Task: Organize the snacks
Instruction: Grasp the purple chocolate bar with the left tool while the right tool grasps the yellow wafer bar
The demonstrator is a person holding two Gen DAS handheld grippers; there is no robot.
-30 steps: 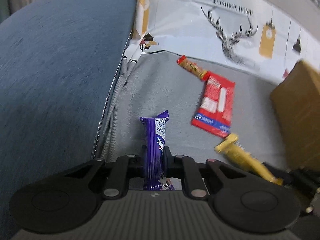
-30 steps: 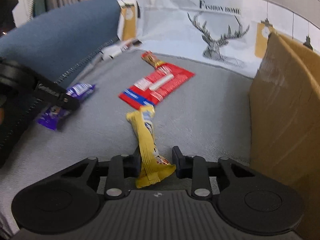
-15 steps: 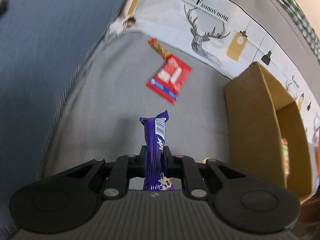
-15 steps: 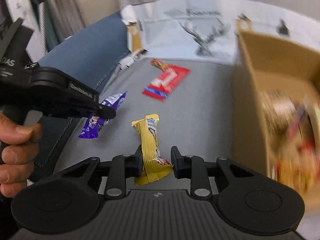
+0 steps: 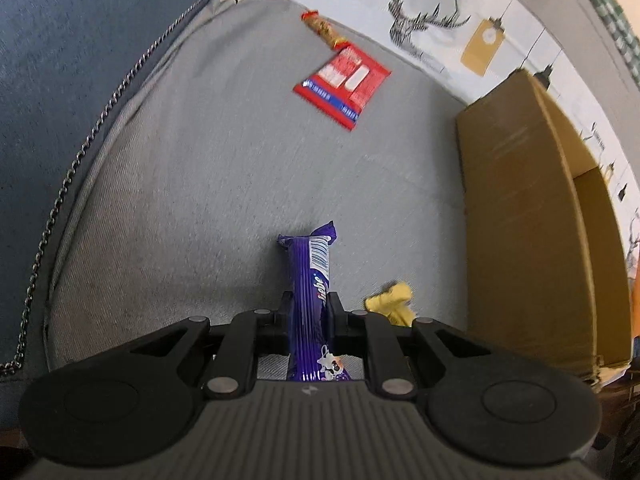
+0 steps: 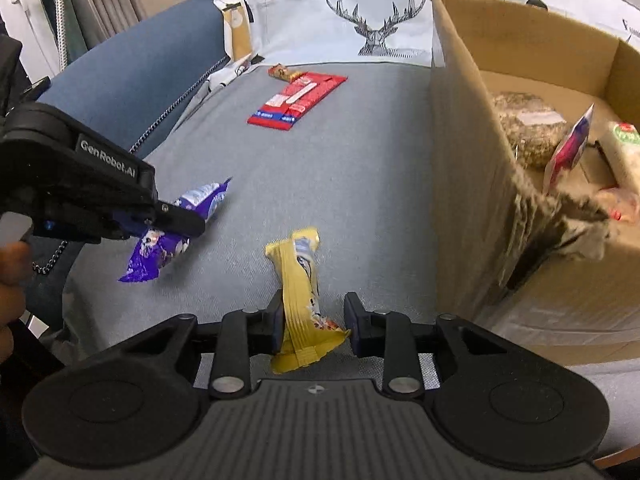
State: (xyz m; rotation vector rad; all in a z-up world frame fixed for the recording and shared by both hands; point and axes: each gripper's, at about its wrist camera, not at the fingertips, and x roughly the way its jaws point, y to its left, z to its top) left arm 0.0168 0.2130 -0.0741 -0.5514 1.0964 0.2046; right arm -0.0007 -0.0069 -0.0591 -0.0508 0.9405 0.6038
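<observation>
My left gripper (image 5: 310,304) is shut on a purple chocolate bar (image 5: 312,264), held end-on above the grey cushion (image 5: 200,200). The right wrist view shows that gripper (image 6: 180,220) at the left with the purple bar (image 6: 160,248) hanging from it. My right gripper (image 6: 314,312) has a yellow snack bar (image 6: 298,272) between its jaws, which are opening. The bar leans on the left pad and a gap shows at the right pad. An open cardboard box (image 6: 460,120) stands just right of both grippers and holds several snacks.
A red flat packet (image 6: 296,102) and a small orange-brown bar (image 6: 284,73) lie on the cushion farther back. A blue sofa arm (image 6: 140,64) rises at the left. A white deer-print cloth (image 6: 376,12) covers the backrest. A hand holds the left gripper's handle.
Both grippers have carried their bars rightward to the box, whose inside now shows. The right jaws have widened around the yellow bar. The left grip on the purple bar is unchanged.
</observation>
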